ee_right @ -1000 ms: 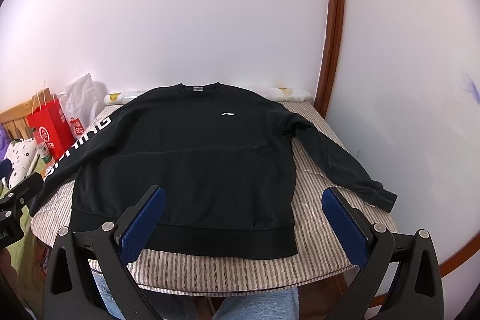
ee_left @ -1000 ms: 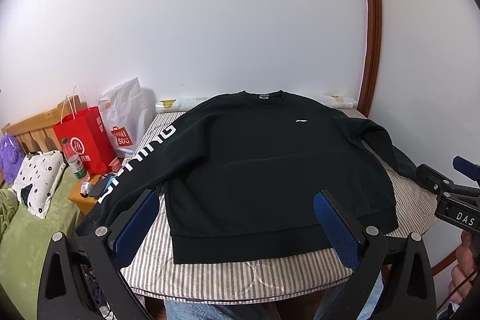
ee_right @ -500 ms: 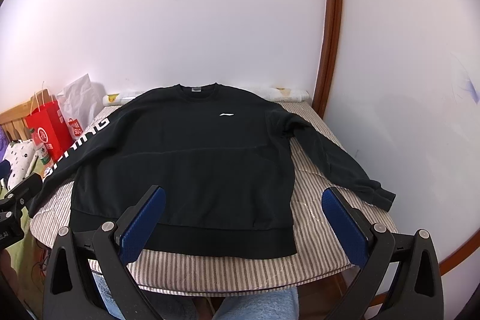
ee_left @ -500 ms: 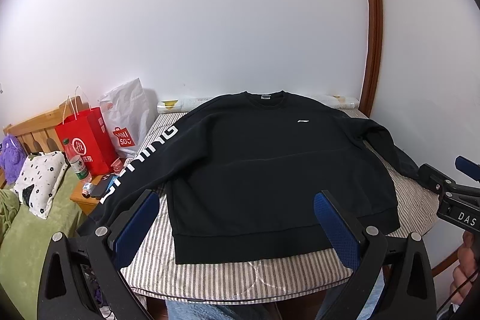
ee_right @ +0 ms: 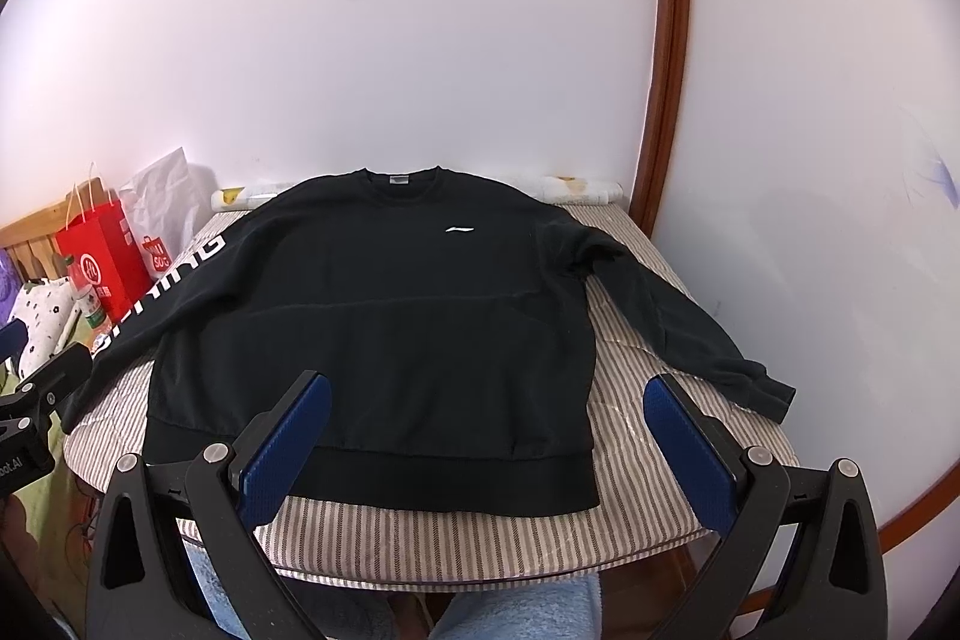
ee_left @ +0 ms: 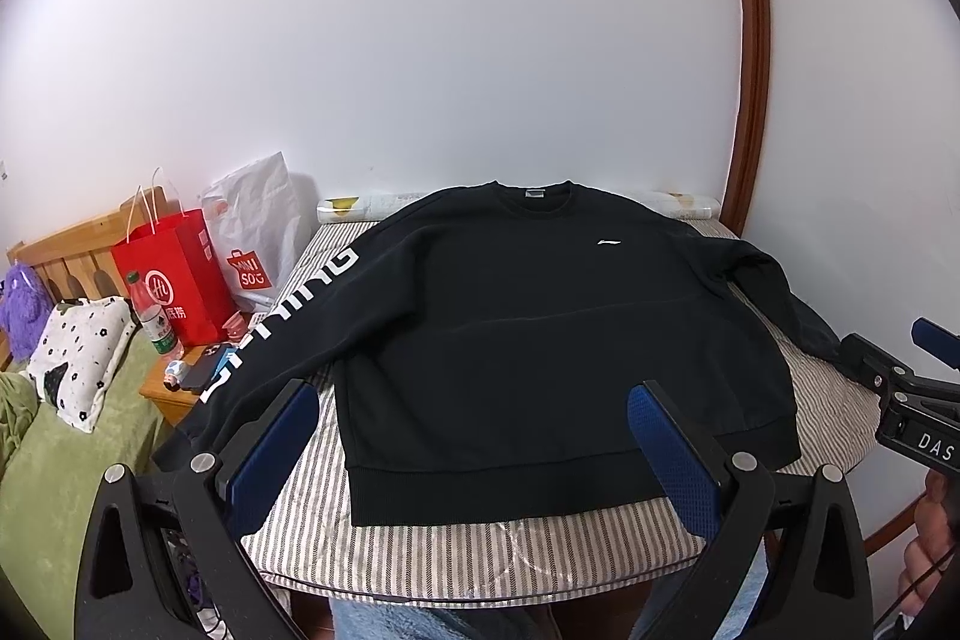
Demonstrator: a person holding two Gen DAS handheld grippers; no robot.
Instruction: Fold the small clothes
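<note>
A black sweatshirt (ee_left: 540,328) lies flat, front up, on a striped padded table (ee_left: 456,538), collar toward the wall. It also shows in the right wrist view (ee_right: 390,340). Its left sleeve with white lettering (ee_left: 282,322) hangs off the table's left edge. Its right sleeve (ee_right: 672,316) stretches to the table's right edge. My left gripper (ee_left: 474,430) is open and empty, above the near hem. My right gripper (ee_right: 486,418) is open and empty, above the hem's right part.
A red paper bag (ee_left: 174,274) and a white plastic bag (ee_left: 258,232) stand left of the table, by a small wooden stand (ee_left: 174,394) with a bottle. A green-covered bed (ee_left: 54,460) lies far left. A wooden door frame (ee_left: 750,52) runs up the wall.
Both grippers have shifted very slightly; the view has drifted a little. The sweatshirt has not moved.
</note>
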